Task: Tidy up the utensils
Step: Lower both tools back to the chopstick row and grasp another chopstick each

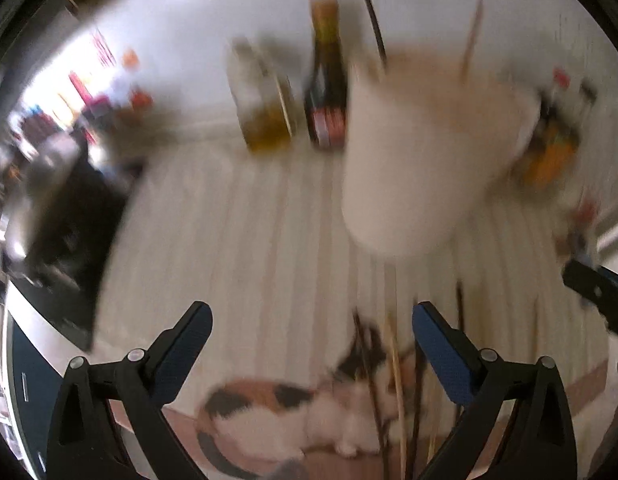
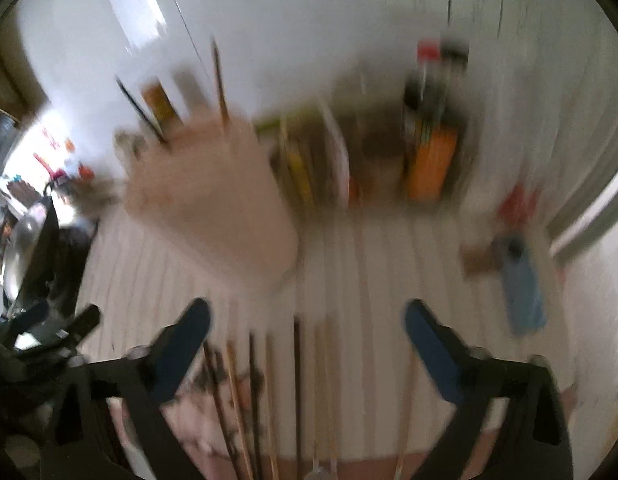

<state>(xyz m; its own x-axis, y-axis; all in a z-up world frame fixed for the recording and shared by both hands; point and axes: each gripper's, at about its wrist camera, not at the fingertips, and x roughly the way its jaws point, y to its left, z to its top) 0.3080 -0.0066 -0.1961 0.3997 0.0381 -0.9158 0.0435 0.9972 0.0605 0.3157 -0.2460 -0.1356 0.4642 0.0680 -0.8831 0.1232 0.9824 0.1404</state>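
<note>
Both the left hand-held gripper [image 1: 312, 320] and right hand-held gripper [image 2: 307, 316] gape wide, grasping nothing, above scattered chopsticks [image 2: 297, 380].

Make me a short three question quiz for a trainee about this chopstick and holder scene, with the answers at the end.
1. True or false: the left hand-held gripper is shut on a chopstick.
2. Multiple choice: the loose chopsticks lie A) inside the holder, B) on the striped mat near the grippers, C) on the bottle rack.
3. Short answer: what already stands in the pale utensil holder?

Key
1. False. Its jaws stand open with nothing between them, and so do those of the right hand-held gripper.
2. B. They lie on the striped mat.
3. Two sticks poking out of its top; the blur hides finer detail.
</note>
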